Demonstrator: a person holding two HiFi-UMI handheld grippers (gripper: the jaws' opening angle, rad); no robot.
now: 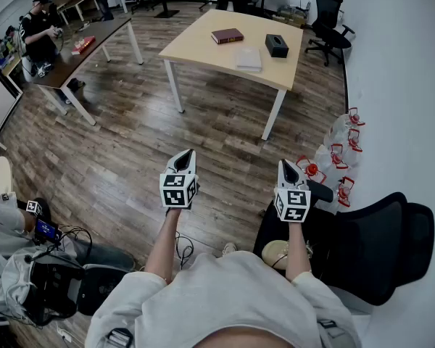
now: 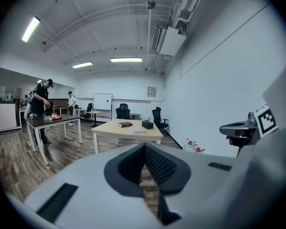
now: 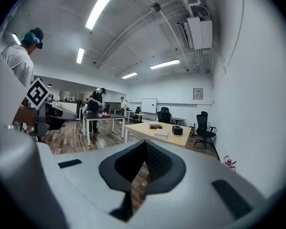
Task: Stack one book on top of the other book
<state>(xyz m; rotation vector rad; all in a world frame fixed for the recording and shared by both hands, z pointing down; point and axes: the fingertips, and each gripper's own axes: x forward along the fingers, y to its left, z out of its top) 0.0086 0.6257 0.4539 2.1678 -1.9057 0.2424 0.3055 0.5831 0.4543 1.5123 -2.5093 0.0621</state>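
Books: dark red book (image 1: 227,35) and pale book (image 1: 249,59) both lie flat on the light wood tabletop (image 1: 196,49), apart from each other and not stacked.
Book layout: the red one is toward the far side. The pale one is nearer you, close to the near right edge.
Neighbour: a black box (image 1: 277,46) sits on the same tabletop, to the right of the red book and just beyond the pale one, touching neither.
Between you and the books: a stretch of wood floor (image 1: 130,136). The tabletop is well away from both of your grippers.
Right side: a black office chair (image 1: 380,241) is just beside your right arm. Clear bottles with red handles (image 1: 341,158) stand along the white wall.
Left side: a dark table (image 1: 76,60) with a red item on it, and a person (image 1: 38,31) standing at its far end. A bag and cables (image 1: 51,285) lie on the floor near your left elbow.
Back of room: more black chairs (image 1: 330,20) and a whiteboard (image 2: 102,101).
Writing: the book covers are too small to read. The only clear print is the black and white square markers on the gripper cubes (image 1: 177,191).
Left gripper (image 1: 187,153): jaws pressed together with nothing between them, only floor showing past the pads.
Right gripper (image 1: 284,164): same, jaws closed and empty.
Pose: both of your forearms are stretched forward side by side over the floor. The grippers point at the tabletop, tipped slightly down.
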